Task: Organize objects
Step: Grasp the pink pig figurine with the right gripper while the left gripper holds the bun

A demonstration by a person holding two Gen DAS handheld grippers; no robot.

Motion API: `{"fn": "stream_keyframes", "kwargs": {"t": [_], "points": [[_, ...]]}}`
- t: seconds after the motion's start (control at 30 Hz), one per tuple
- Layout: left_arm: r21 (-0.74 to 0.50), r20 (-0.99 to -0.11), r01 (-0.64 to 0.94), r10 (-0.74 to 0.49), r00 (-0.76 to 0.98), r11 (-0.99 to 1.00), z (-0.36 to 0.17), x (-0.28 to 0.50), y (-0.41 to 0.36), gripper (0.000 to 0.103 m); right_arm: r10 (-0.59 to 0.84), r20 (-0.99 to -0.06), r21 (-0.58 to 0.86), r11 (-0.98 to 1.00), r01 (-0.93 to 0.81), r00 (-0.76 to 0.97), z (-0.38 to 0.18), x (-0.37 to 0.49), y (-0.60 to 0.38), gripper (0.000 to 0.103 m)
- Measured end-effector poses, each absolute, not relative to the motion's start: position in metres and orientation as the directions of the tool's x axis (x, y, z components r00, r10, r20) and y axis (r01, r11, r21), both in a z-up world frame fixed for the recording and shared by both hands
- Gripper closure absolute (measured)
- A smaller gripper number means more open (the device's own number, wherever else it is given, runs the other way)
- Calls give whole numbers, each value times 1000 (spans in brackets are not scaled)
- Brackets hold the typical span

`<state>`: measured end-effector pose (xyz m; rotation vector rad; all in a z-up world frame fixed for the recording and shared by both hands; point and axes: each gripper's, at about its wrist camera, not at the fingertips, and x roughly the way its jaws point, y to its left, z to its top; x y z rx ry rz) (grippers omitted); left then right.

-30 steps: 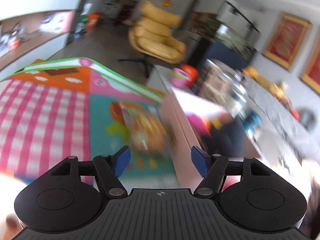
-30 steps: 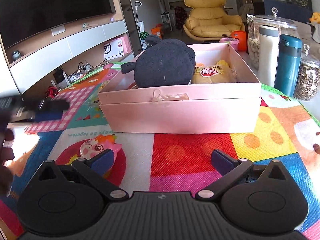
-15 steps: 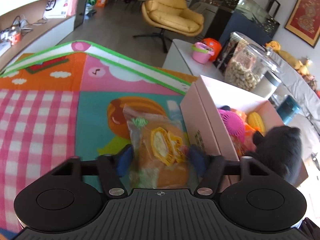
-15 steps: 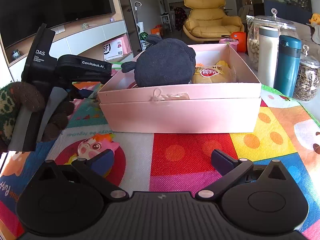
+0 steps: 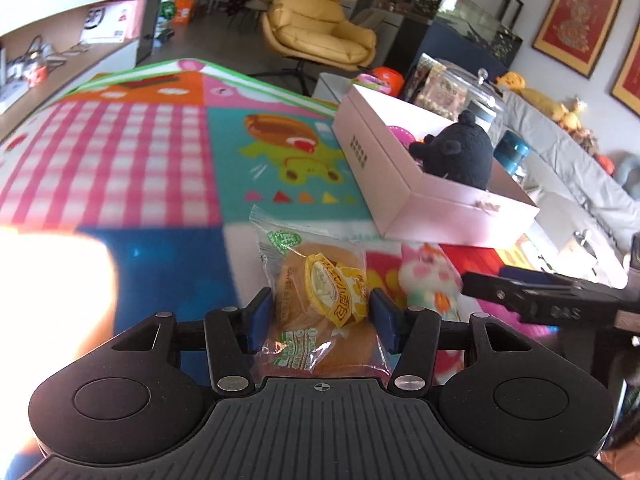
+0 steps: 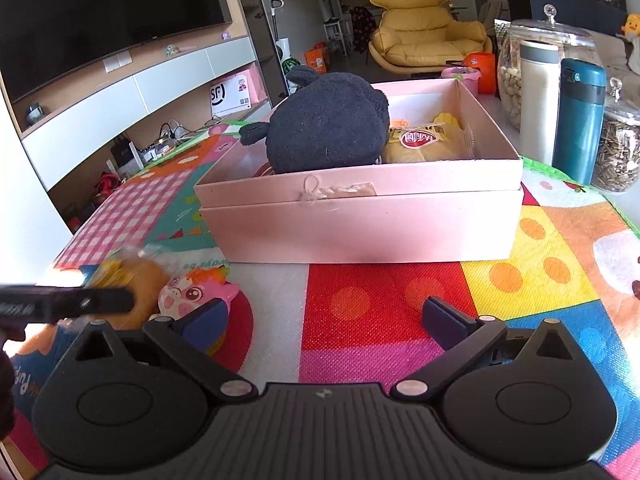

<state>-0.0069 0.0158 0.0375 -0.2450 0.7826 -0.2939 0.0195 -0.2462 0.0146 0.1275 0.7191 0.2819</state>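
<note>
My left gripper is shut on a clear-wrapped bread packet with a yellow label, held above the colourful mat, to the left of and nearer than the pink box. The packet also shows blurred at the left of the right wrist view. The pink box holds a black plush toy and a yellow snack packet. My right gripper is open and empty, low over the mat in front of the box.
A white flask, a teal flask and glass jars stand right of the box. A colourful play mat covers the table. The right gripper's body shows at the right of the left wrist view.
My left gripper closed on the bread packet and carried it back and to the near side of the box. The right gripper has not moved.
</note>
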Motion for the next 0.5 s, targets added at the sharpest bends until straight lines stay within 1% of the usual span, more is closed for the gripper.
{"fn": "stream_keyframes", "kwargs": {"t": [0.1, 0.17, 0.27, 0.4, 0.5], "points": [[-310, -658, 148, -324, 679, 939, 40, -19, 18, 46, 280, -660, 148, 958, -245, 697, 17, 21, -239, 0], [-296, -656, 148, -314, 686, 943, 40, -23, 19, 46, 308, -664, 157, 948, -276, 681, 21, 16, -236, 0], [-329, -641, 139, -329, 693, 934, 36, -26, 27, 46, 368, -639, 177, 925, -336, 676, 30, 1, -225, 0], [-331, -635, 137, -328, 699, 934, 36, -30, 28, 46, 343, -652, 101, 923, -372, 676, 29, -6, -197, 0], [-324, -635, 142, -327, 700, 935, 36, -35, 27, 46, 285, -666, -5, 923, -386, 690, 24, -8, -179, 0]]}}
